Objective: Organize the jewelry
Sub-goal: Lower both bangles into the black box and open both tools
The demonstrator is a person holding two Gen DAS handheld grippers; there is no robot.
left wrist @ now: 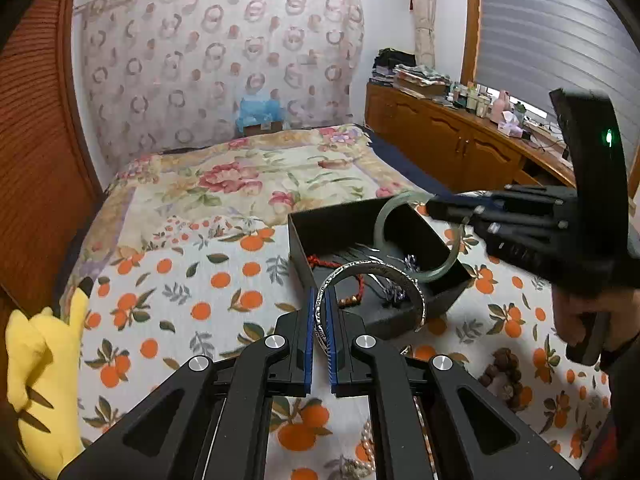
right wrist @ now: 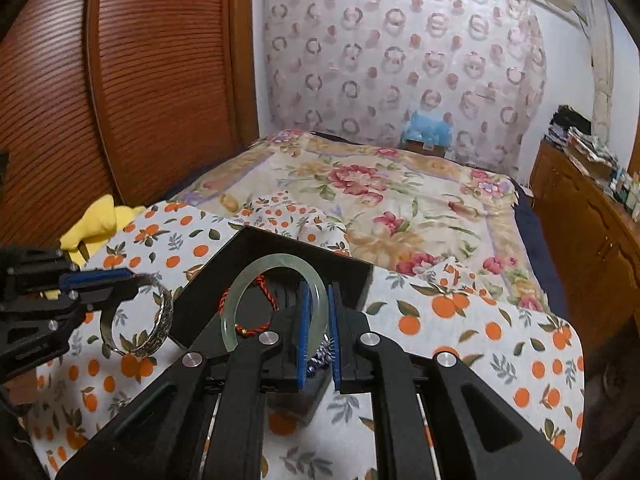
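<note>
On the bed point(left wrist: 168, 304), over an orange-print sheet: one black box point(left wrist: 320, 224), open-topped. Contents: a red cord bracelet point(left wrist: 320, 261), silver pieces point(left wrist: 400, 258) tangled and hard to tell apart.

Left tool point(left wrist: 320, 312): clamped on the rim of a silver bangle point(left wrist: 416, 292), held upright above the box's near edge.

Right tool point(right wrist: 318, 308): clamped on a pale green jade bangle point(right wrist: 240, 300), held upright over the box interior.

Loose on the sheet: dark bead bracelet point(left wrist: 502, 376); pearls point(left wrist: 370, 440), partly hidden by the left tool's frame. Yellow plush toy point(left wrist: 40, 380), cut off at frame edge. A hand point(left wrist: 588, 316) grips the right tool's handle, pointing downward.
</note>
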